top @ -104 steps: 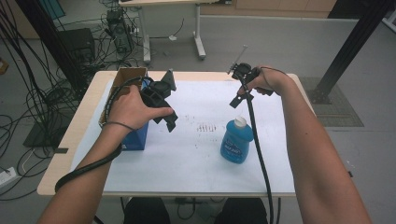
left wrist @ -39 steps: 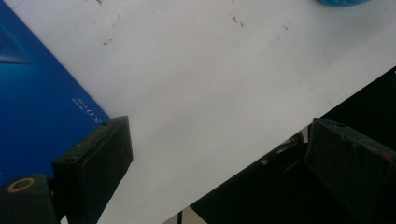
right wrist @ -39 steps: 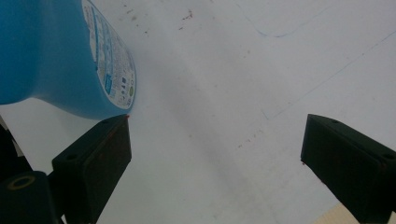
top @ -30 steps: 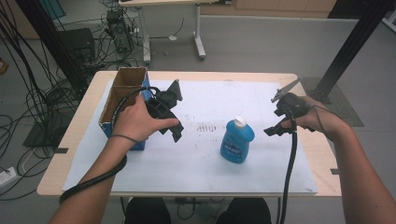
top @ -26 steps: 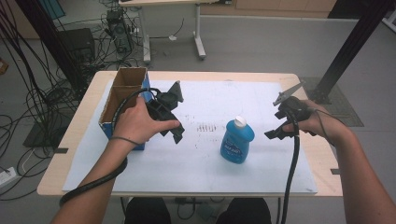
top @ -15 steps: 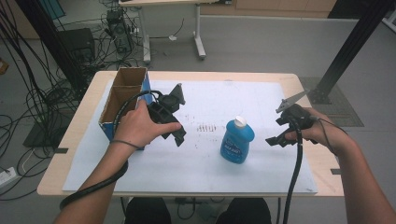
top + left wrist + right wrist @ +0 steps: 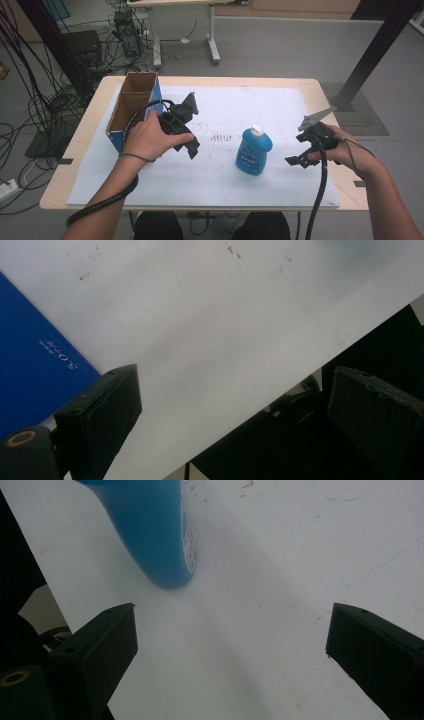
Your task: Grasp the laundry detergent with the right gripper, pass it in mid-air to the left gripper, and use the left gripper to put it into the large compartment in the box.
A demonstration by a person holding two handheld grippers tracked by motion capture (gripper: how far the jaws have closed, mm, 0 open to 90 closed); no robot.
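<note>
The bottle (image 7: 254, 150) stands mid-sheet (image 7: 165, 185), the box (image 7: 133, 106) seemingly at its left edge.

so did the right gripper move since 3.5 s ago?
Yes. The right gripper went from above the blue bottle's cap out to the bottle's right, nearer the table's right edge, jaws open.

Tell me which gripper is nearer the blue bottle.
Right. The right gripper hangs just right of the blue bottle; the left gripper is farther off, beside the cardboard box.

High view overhead facing forward, both tool views close, sharing white mat (image 7: 280, 107)
</note>
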